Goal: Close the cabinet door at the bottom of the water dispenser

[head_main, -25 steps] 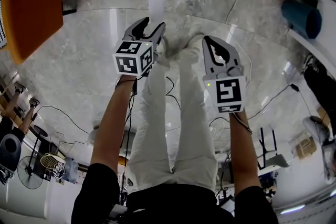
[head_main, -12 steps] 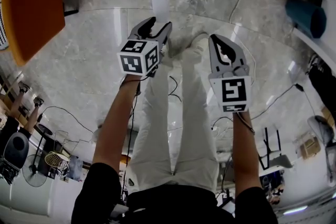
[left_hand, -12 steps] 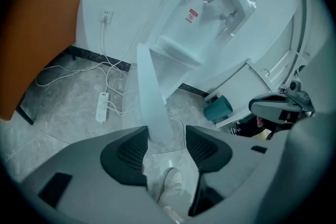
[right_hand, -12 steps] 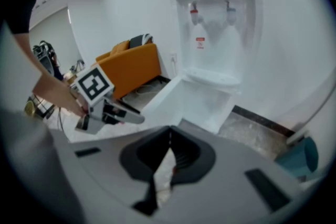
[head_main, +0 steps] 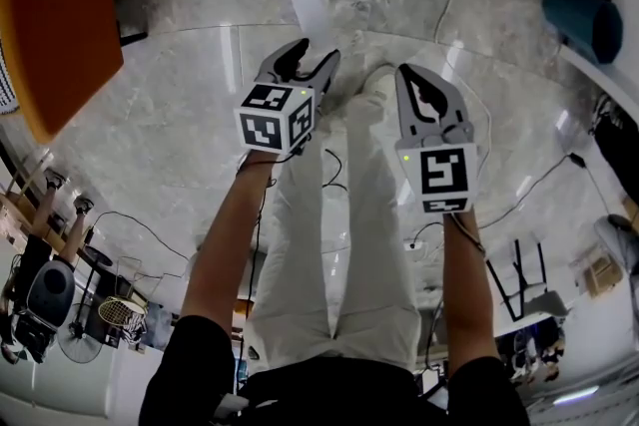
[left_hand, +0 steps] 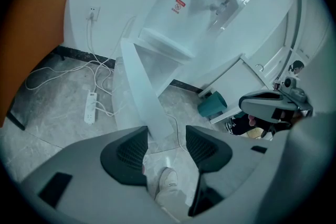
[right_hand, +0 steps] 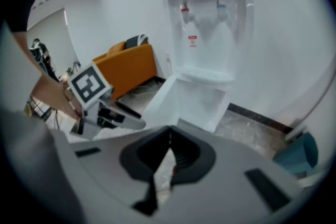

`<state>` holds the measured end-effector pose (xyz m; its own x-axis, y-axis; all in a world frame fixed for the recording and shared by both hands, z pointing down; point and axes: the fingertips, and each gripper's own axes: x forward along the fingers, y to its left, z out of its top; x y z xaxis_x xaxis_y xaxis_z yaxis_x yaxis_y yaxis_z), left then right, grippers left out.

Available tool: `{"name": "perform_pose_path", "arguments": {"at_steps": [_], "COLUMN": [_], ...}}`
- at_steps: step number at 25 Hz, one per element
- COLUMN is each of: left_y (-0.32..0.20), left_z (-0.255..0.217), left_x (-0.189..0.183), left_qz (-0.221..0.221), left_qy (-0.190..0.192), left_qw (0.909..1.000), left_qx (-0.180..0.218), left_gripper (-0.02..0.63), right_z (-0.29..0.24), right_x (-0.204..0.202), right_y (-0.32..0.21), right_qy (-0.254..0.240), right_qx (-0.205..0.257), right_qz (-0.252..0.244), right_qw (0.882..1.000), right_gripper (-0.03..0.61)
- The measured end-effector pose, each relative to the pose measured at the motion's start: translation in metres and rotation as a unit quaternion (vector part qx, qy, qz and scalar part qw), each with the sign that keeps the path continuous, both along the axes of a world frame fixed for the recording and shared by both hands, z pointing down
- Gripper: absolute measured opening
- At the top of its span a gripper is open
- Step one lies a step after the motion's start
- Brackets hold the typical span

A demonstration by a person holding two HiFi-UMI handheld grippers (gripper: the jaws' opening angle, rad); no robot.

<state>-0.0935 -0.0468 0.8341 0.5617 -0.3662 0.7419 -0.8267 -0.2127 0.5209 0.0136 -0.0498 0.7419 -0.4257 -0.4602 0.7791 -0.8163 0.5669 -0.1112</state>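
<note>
Approach stage, by my reading: closing has not begun. My left gripper and right gripper are held out side by side at arm's length, both tilted steeply downward. The cabinet door at the foot of the water dispenser stands swung wide open. Its edge faces me just ahead of the left gripper, and neither gripper touches it. My left jaws are spread with nothing between them, only my shoe showing beyond. My right jaws are pressed together on nothing. The next move, as I judge it, calls for laying a gripper against the door's outer face and pushing it round onto the cabinet opening.
</note>
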Motion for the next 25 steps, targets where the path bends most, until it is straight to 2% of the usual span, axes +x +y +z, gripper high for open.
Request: {"name": "perform_pose_path", "arguments": {"at_steps": [6, 14, 25], "left_y": [-0.003, -0.012, -0.028], "left_z": [0.001, 0.000, 0.001], "left_x": [0.024, 0.052, 0.090], "left_qz": [0.023, 0.048, 0.093], "left_qy": [0.004, 0.013, 0.008], "left_qw": [0.9997, 0.9988, 0.9955], "left_qx": [-0.001, 0.005, 0.013], "left_gripper": [0.227, 0.227, 0.227], "right_z": [0.005, 0.004, 0.018], "right_x": [0.018, 0.046, 0.080], "right_y": [-0.001, -0.017, -0.016], "right_qy": [0.008, -0.023, -0.025], "right_qx": [-0.001, 0.003, -0.005], "right_qz": [0.014, 0.097, 0.120], "right_qw": [1.000, 0.995, 0.992], "right_gripper": [0.034, 0.034, 0.034]}}
